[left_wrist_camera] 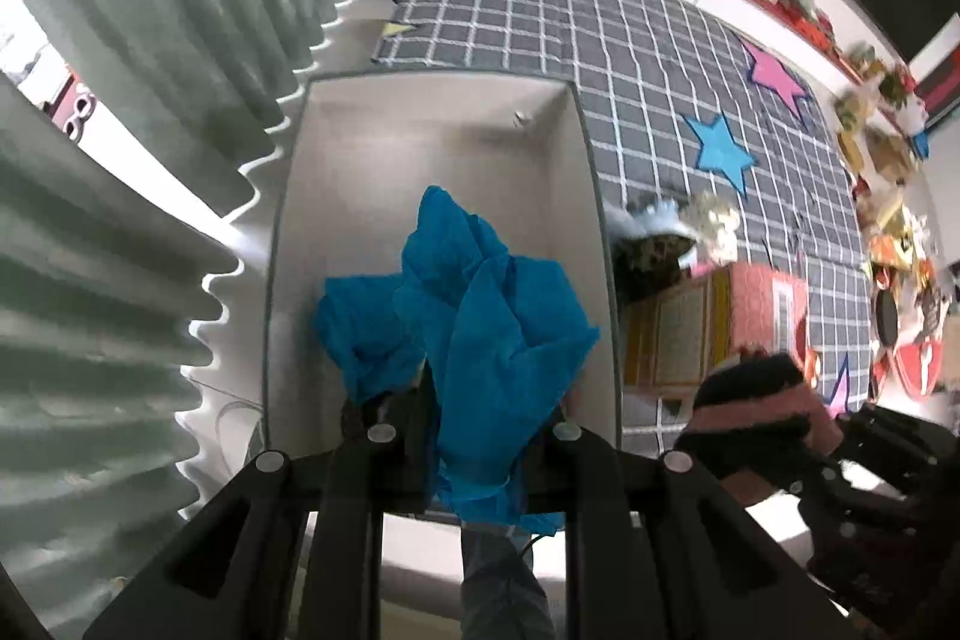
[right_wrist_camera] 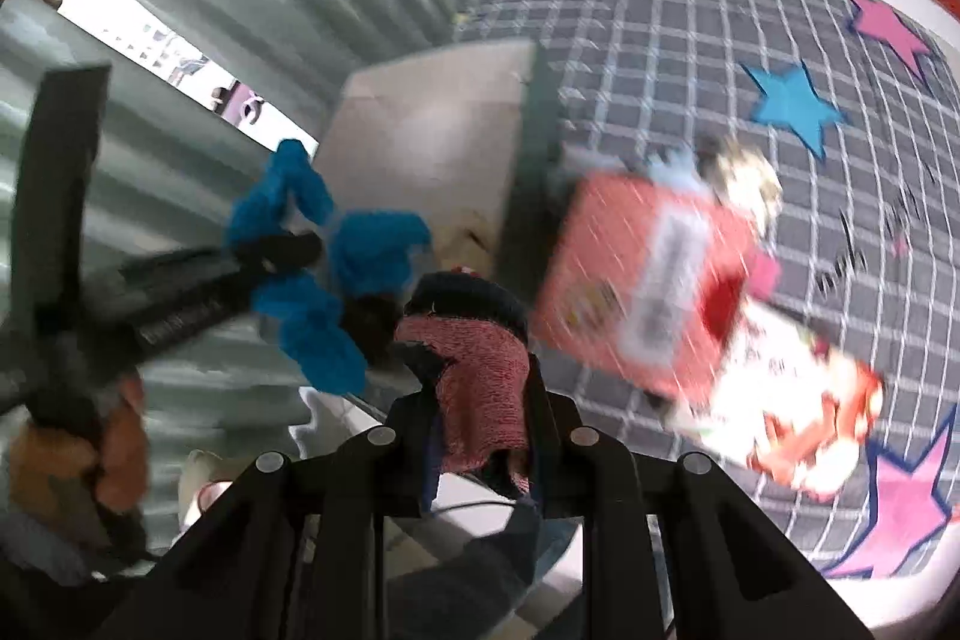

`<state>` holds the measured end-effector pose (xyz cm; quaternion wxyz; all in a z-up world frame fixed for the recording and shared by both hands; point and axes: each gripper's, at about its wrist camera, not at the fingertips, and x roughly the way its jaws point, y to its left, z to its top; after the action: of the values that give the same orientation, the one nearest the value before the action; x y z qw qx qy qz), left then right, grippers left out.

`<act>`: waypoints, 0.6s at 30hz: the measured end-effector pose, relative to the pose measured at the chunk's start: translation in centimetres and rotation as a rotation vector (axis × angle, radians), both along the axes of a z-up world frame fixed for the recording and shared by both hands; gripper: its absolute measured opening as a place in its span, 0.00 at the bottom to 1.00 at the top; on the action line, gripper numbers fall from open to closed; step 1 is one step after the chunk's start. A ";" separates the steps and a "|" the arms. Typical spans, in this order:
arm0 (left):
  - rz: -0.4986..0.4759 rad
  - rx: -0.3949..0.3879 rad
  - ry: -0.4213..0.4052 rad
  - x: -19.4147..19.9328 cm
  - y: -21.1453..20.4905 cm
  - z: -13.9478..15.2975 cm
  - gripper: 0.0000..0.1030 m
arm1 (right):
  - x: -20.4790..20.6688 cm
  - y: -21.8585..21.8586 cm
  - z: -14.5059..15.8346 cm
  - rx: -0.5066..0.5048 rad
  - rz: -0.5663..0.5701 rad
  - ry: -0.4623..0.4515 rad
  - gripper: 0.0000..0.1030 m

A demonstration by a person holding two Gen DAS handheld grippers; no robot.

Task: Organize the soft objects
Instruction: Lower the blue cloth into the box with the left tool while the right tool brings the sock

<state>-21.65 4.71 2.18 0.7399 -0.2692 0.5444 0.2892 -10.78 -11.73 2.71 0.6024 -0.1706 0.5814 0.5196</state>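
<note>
Both claws are loaded. Left gripper (left_wrist_camera: 474,424) is clamped narrow on a blue cloth (left_wrist_camera: 480,304). It hangs over the open white bin (left_wrist_camera: 420,124), bulk of the fabric bunched beyond the fingertips, a tail trailing back through the jaws toward the camera. Right gripper (right_wrist_camera: 480,388) is pinched tight on a pink-and-black knit piece (right_wrist_camera: 480,376), probably a sock or glove. It's wedged between the fingers, with the dark cuff poking out past the tips.

Risks:
- The blue cloth sits near the bin's right wall. If it's let go while part of it is draped over the rim, it slides out onto the checked mat (left_wrist_camera: 600,40). Centre it over the bin first.
- The tail behind the left jaws could snag on the fingers at release, so the cloth lifts back out with the claw.
- The right view is heavily blurred, so the hand looks to be moving fast. The grip on the knit looks shallow, near one end, and a swing could shake it loose short of the bin.
- Claws are close: in the right view the left gripper and cloth sit just left of the knit. Both heading into one bin risks a clash or tangled fabric. Go one at a time.
- The red box (right_wrist_camera: 654,280) sits just right of the bin, with a fluffy pile (left_wrist_camera: 678,226) at its far side, and a low right-hand pass could knock it.
</note>
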 end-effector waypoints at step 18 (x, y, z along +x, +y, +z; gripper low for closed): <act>0.116 0.046 0.006 1.6 5.8 -1.1 0.19 | 1.1 13.3 1.7 0.005 0.103 -0.020 0.23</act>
<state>-20.00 10.47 1.10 0.7263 -0.2824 0.5232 0.3450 -9.68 1.58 4.37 0.5809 -0.2040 0.5646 0.5498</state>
